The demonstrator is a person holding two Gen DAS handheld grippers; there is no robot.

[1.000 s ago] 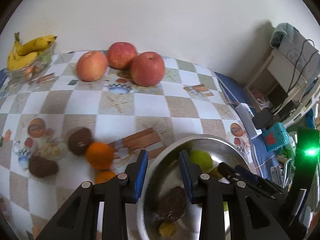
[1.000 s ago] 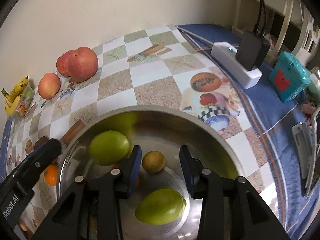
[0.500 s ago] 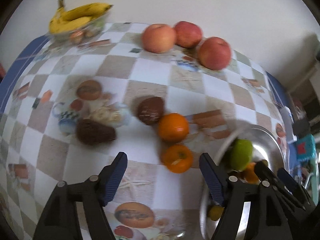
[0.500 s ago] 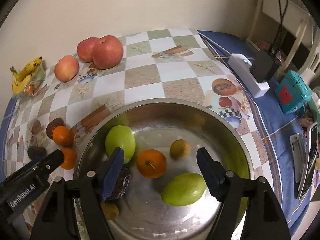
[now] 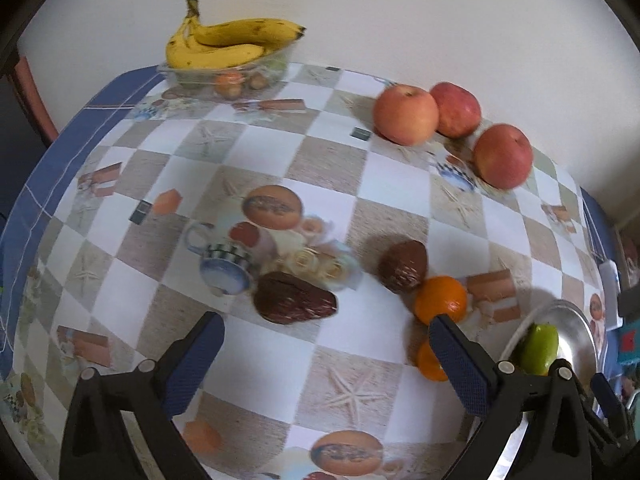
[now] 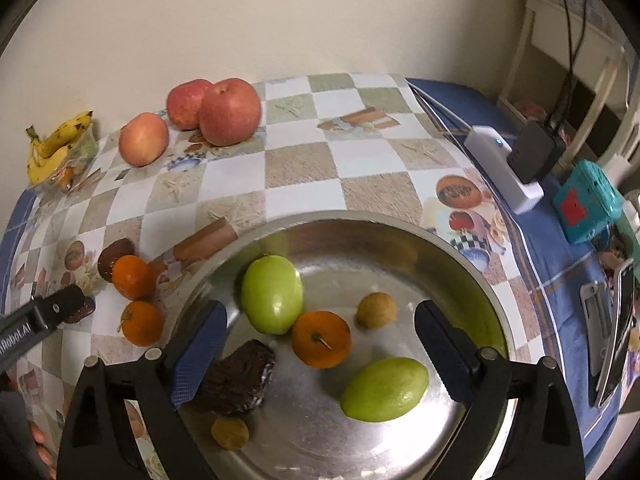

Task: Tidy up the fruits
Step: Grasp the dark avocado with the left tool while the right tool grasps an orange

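My left gripper [image 5: 324, 356] is open and empty above the tablecloth, just short of a dark brown fruit [image 5: 294, 298]. A second brown fruit [image 5: 403, 266] and two oranges [image 5: 440, 299] lie to its right. My right gripper [image 6: 320, 354] is open and empty over the steel bowl [image 6: 460, 256]. The bowl holds two green fruits [image 6: 272, 294], an orange [image 6: 321, 338], a dark brown fruit [image 6: 240, 380] and two small yellow-brown fruits [image 6: 377, 310]. Three apples [image 5: 405, 114] sit near the wall.
Bananas [image 5: 232, 42] lie on a clear tray [image 5: 228, 74] at the far left by the wall. A white power strip [image 6: 504, 170], a teal box [image 6: 586, 206] and phones [image 6: 614, 332] lie on the blue cloth at the right.
Both grippers have opened wide. My left gripper swung left from the bowl to the brown fruits. My right gripper pulled back and up, leaving an orange in the bowl.
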